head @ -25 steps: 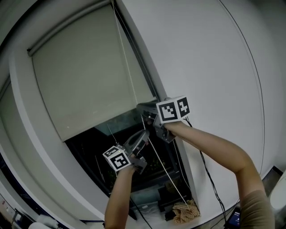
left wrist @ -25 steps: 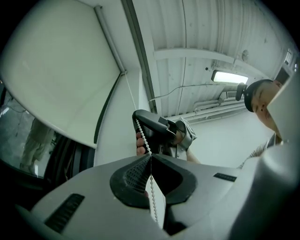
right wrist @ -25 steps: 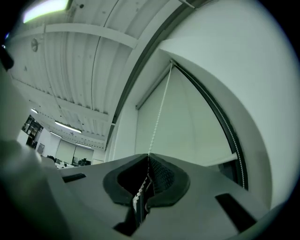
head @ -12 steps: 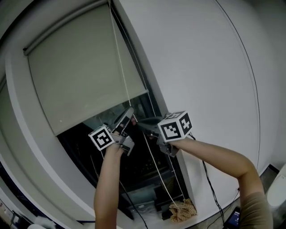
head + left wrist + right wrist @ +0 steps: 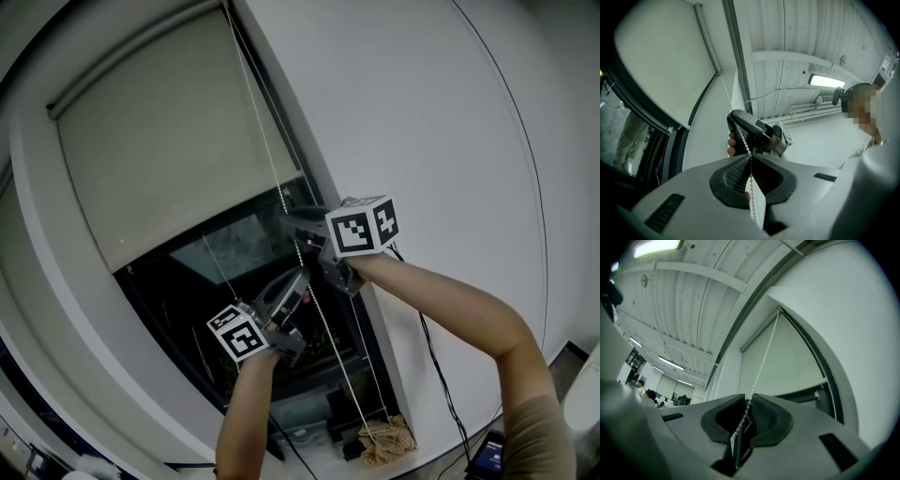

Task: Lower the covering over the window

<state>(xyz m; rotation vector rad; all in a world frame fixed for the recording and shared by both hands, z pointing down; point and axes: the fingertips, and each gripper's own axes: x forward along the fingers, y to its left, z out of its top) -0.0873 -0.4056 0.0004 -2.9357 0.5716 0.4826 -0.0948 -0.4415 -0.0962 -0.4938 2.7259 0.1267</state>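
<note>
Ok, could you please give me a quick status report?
Left hand-held gripper shut on bead chain. Right hand-held gripper just opening, chain between jaws. Blind partway down. No obstruction seen.

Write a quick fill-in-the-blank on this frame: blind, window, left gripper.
1. The left gripper has its jaws shut on the ____.
2. The roller blind covers only the ____ part of the window.
3. Below the roller blind, the window glass looks ____.

Missing words: bead chain; upper; dark.
</note>
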